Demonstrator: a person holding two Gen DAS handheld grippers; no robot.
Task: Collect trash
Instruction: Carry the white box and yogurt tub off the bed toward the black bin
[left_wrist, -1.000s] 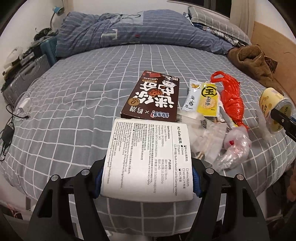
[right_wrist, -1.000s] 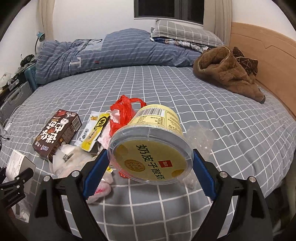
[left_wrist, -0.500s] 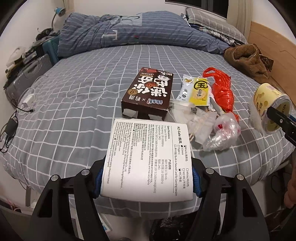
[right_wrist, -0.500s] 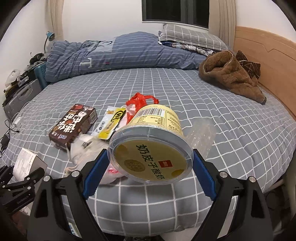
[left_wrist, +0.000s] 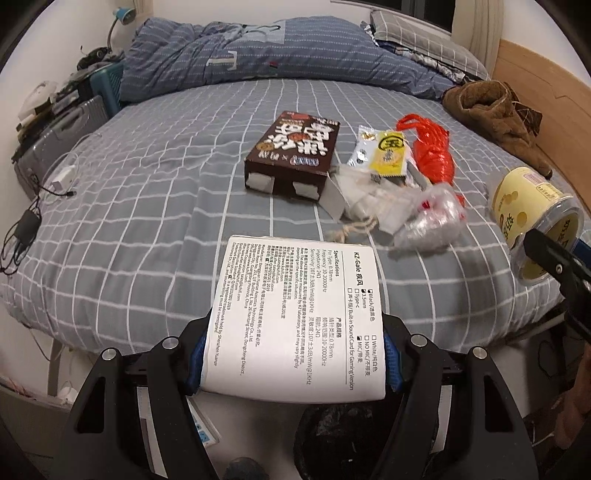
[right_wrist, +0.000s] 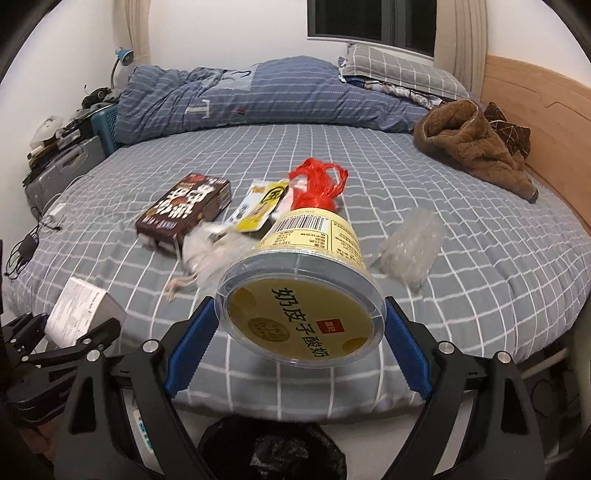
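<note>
The left gripper (left_wrist: 291, 363) is clamped on a white box (left_wrist: 295, 317). The right gripper (right_wrist: 297, 345) is closed around a yellow cup (right_wrist: 303, 299), held tilted.

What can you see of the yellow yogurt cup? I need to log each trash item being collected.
The yogurt cup is a pale yellow tub with a clear plastic lid, a barcode and printed label on its side and Chinese lettering on the lid. It lies tilted, lid toward the camera, clamped at the rim between the blue pads of the right gripper. It is held off the bed, above a dark trash bag.
</note>
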